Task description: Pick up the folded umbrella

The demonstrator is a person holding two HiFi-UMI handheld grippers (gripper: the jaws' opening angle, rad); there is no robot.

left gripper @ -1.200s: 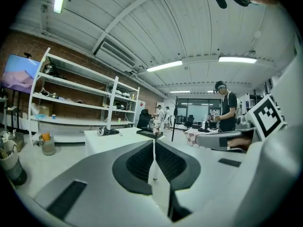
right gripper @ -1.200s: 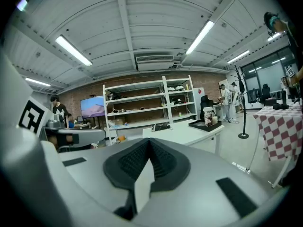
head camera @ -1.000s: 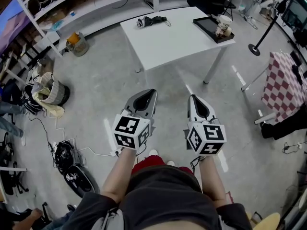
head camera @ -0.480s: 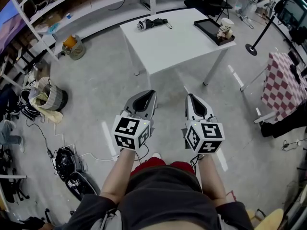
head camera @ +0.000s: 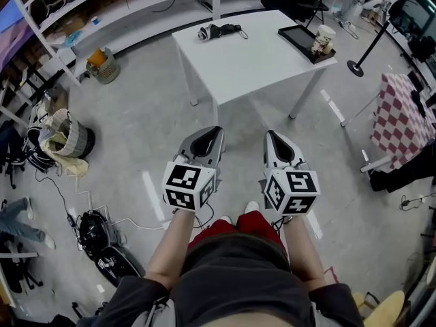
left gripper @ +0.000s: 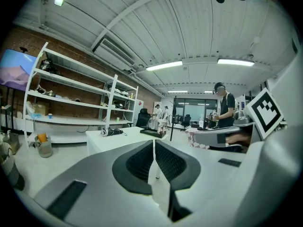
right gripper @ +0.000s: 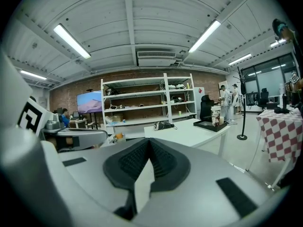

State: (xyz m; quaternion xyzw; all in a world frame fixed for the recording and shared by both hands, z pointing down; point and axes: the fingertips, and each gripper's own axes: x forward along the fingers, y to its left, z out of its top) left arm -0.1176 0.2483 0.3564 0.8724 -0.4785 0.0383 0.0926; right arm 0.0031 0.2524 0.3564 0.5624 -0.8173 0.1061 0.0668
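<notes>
Since the earlier frames the bench (head camera: pixel 259 56) has shifted slightly in the head view and a white shoe (head camera: pixel 252 208) has come forward below the right gripper (head camera: pixel 270 135), which is consistent with an approach on foot; both grippers have been kept in the same carried posture. In the head view the folded umbrella (head camera: pixel 219 30) is noted lying untouched at the far left part of the bench, well apart from the right gripper and the left gripper (head camera: pixel 215 131), which are held side by side over the floor and pointed toward the bench. A black tray (head camera: pixel 303 39) bearing a cup (head camera: pixel 321 38) is recorded at the far right corner, clear of the umbrella. In the left gripper view the fingers (left gripper: pixel 137 162) are found pressed together with nothing between them, and the umbrella (left gripper: pixel 110 132) is seen beyond them, left of the finger line. In the right gripper view the fingers (right gripper: pixel 132 162) are likewise closed on nothing, and the umbrella (right gripper: pixel 163 125) sits just above their tips, so this gripper is judged the better aligned. Closed fingers are judged to suit the approach; they would have to be spread before any grasp, which has not begun.
</notes>
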